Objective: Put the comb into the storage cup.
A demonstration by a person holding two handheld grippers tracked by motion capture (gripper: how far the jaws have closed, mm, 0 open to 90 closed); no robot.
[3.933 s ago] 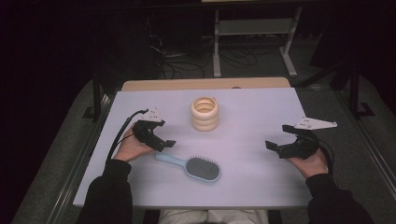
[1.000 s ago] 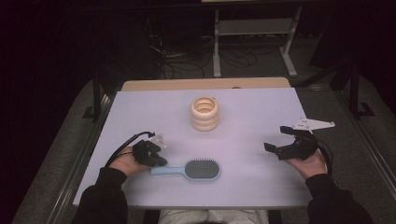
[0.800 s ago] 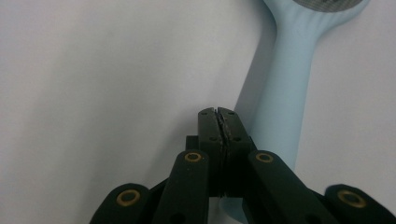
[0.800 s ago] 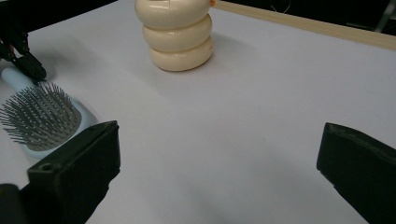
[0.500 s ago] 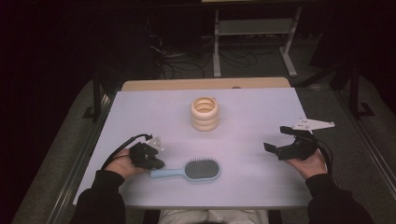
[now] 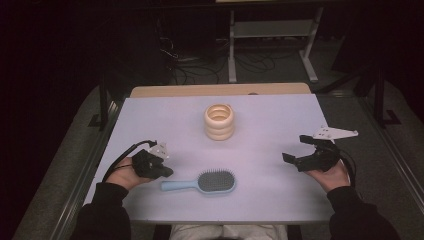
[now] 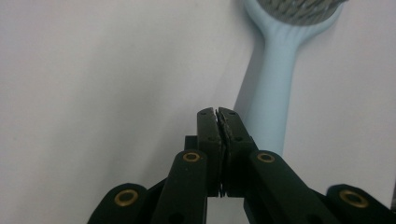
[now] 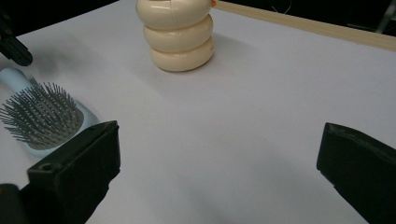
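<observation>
My left gripper [image 6: 162, 171] is sitting with its jaws pressed together on nothing; in the left gripper view [image 7: 218, 114] the tips are meeting just beside the hairbrush [image 6: 205, 182] handle's end, and I can't tell if they're touching it. The brush is lying flat on the lavender table [image 6: 280, 115], near the front edge, bristles up, light blue handle pointing at my left hand [image 6: 125, 175]. My right gripper [image 6: 295, 161] is resting well apart on the right side, jaws spread wide with only bare table between them. The cream ribbed cup [image 6: 219, 121] is standing upright behind the brush, mid-table, well clear of both grippers.
</observation>
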